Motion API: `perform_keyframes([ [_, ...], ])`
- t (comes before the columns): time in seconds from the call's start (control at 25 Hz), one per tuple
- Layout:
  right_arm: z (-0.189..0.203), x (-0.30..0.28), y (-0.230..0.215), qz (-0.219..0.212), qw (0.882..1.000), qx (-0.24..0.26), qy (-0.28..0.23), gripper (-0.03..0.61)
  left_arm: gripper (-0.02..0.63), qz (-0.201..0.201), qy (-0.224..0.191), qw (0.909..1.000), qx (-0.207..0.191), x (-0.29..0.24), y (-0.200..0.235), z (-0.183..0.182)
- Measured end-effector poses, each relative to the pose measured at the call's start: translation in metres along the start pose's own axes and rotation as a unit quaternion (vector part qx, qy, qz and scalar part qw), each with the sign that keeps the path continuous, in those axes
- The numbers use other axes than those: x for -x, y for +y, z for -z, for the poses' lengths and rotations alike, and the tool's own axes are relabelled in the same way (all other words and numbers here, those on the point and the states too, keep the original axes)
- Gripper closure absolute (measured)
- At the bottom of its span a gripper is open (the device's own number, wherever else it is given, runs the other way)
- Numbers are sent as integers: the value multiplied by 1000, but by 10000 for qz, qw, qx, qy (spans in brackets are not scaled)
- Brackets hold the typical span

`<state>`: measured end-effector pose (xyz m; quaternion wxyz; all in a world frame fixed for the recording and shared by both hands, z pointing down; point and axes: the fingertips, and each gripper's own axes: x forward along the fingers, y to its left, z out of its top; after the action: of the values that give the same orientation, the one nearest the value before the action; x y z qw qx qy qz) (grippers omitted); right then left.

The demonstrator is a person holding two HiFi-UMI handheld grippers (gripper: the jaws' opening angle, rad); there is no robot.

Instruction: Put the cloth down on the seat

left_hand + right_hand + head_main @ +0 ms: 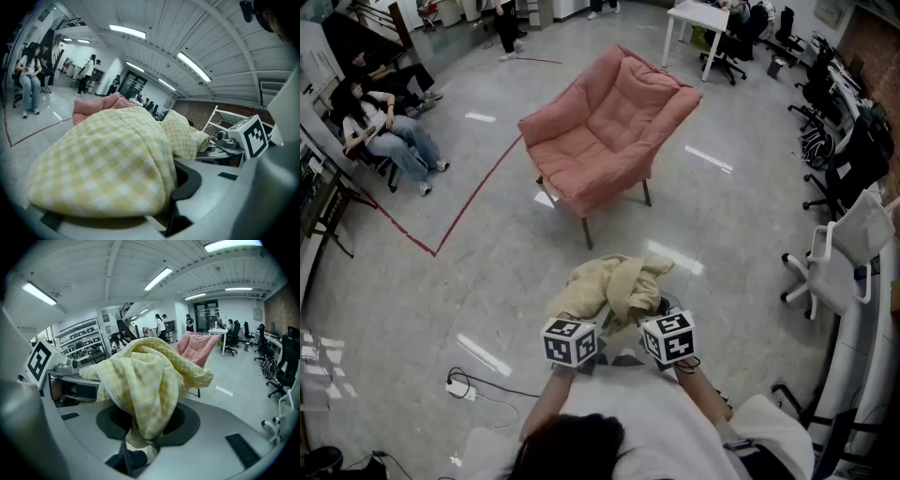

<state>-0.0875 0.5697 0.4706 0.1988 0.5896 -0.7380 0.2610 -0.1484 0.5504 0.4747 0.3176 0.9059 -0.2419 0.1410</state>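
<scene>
- I hold the cloth (614, 286) bunched between both grippers, off the floor (487, 281) and just ahead of me at 12 o'clock.
- The left gripper (592, 328) has its jaws pinched on a thick fold; the checked fabric drapes over them and fills most of the left gripper view.
- The right gripper (649, 319) has its jaws nipped on a twisted tail of the cloth, and the rest heaps above them.
- The chair (605, 127) stands farther out at 12 o'clock, well apart from the cloth, and its seat (577, 155) is bare.
- I judge this as the carry step, with the placing not yet begun.
- Next I need to close on the chair, bring the bundle over the seat's front edge, lower it onto the cushion, then part both jaws together so neither tail drags it off.
</scene>
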Motion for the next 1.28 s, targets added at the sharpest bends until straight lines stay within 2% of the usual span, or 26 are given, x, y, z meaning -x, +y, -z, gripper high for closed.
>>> perform_keyframes([
  [0.2,-14,-12,5,109,9999,54,-65,430,501,81,-115,9999,85,1,16,-11],
  [0.4,-36,-25,15,192,9996,62,-213,430,501,198,-199,9996,-5,6,33,-33],
  [0.68,-48,-47,31,270,9993,-54,-249,428,500,350,-149,9992,-90,13,62,-46],
  [0.92,-51,-57,47,319,9993,-25,-211,425,500,468,-63,9989,-74,21,78,-47],
  [1.28,-56,-68,45,298,9995,84,-99,425,500,452,-118,9989,21,17,88,-51],
])
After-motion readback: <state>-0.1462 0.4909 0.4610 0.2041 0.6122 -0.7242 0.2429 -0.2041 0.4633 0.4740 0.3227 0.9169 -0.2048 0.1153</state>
